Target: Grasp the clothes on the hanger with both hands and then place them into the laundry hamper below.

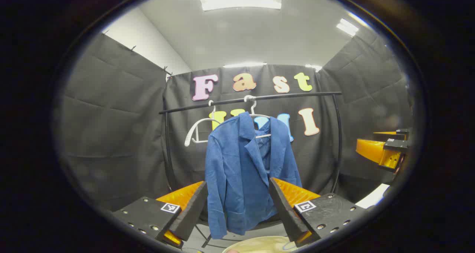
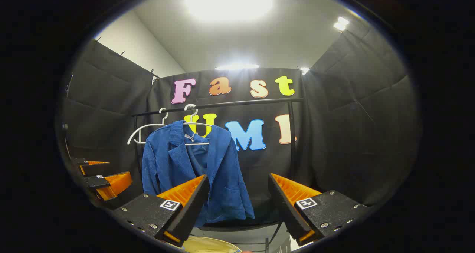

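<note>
A blue jacket hangs on a white hanger from a black rail; the right gripper view shows the same jacket left of centre. My left gripper stands open, short of the jacket, its fingers framing the lower part. My right gripper is open too, with the jacket's hem behind its left finger. The right gripper appears at the right edge of the left gripper view, and the left gripper at the left edge of the right gripper view. A cream hamper rim peeks in below.
A second, bare white hanger hangs on the rail left of the jacket. The rack's black uprights stand at either end. Black cloth walls close the booth on three sides. The hamper rim also lies low in the right gripper view.
</note>
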